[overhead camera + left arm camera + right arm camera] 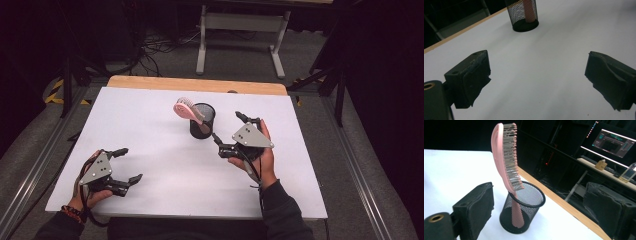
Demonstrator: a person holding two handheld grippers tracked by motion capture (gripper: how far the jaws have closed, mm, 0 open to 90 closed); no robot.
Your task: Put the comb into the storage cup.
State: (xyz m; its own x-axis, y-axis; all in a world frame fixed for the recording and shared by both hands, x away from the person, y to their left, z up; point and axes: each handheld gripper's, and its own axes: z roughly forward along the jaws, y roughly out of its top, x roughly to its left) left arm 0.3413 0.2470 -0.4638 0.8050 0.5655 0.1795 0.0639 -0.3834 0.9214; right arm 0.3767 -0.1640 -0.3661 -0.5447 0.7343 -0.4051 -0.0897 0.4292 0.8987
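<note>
pink hairbrush (186,109) stands in mesh cup (202,121), just beside open right gripper (231,131).

Left hand-held gripper (537,80) jaws apart over white table (544,57); mesh cup (522,13) beyond.

A fixed high view looks forward and down over the white table (165,165). The left gripper view faces across the tabletop from low down toward the distant mesh cup (523,13). The right gripper view sits close to that cup (522,207), facing the table's far edge.
</note>
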